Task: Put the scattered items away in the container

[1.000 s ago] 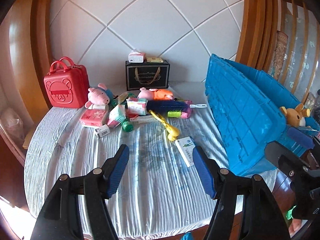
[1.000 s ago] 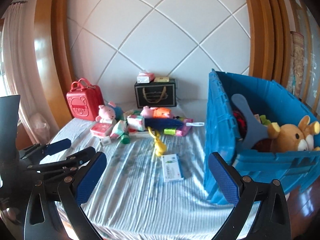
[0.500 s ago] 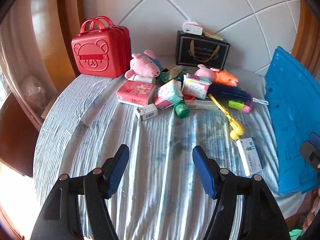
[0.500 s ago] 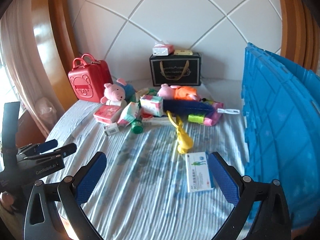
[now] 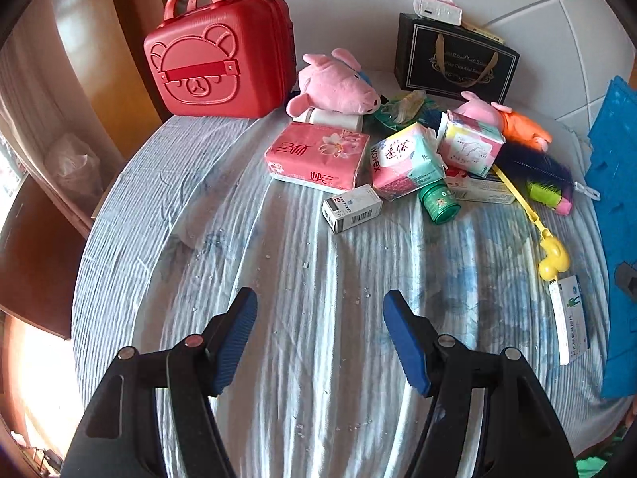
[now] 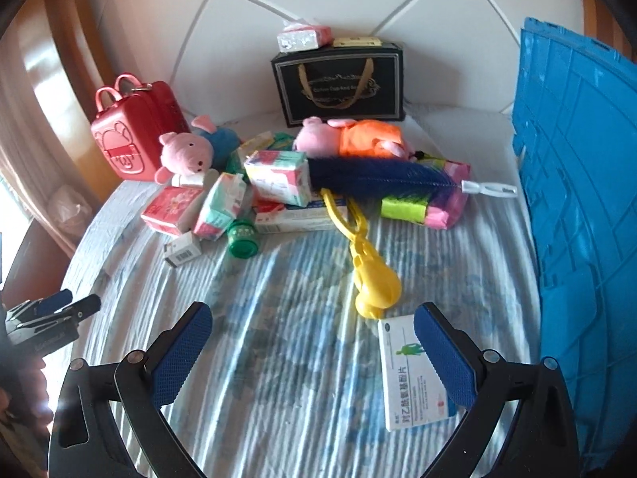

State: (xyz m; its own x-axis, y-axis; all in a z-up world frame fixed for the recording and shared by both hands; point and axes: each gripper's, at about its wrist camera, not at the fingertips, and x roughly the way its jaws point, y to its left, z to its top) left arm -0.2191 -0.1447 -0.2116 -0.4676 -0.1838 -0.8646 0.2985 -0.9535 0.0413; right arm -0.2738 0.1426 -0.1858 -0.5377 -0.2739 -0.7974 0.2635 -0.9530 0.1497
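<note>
My left claw [image 5: 320, 308] hangs open and empty over the striped bed [image 5: 278, 378]; my right claw [image 6: 312, 328] gapes too, holding nothing — a white medicine box [image 6: 412, 374] lies just under its right finger. Toys and tissue packs [image 5: 318, 158] crowd the bed's far edge — the blue container [image 6: 577, 199] stands along its right edge.

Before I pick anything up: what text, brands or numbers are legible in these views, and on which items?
"Kotex" and "迷你": on the pink and teal pad pack.
"8": same pack, near its top edge.
Black gift bag: gold lettering, too blurred to read.
Pink tissue pack: large Chinese characters, not legible.
Small white box: barcode only, print too small.
White medicine box: Chinese print, too blurred.
</note>
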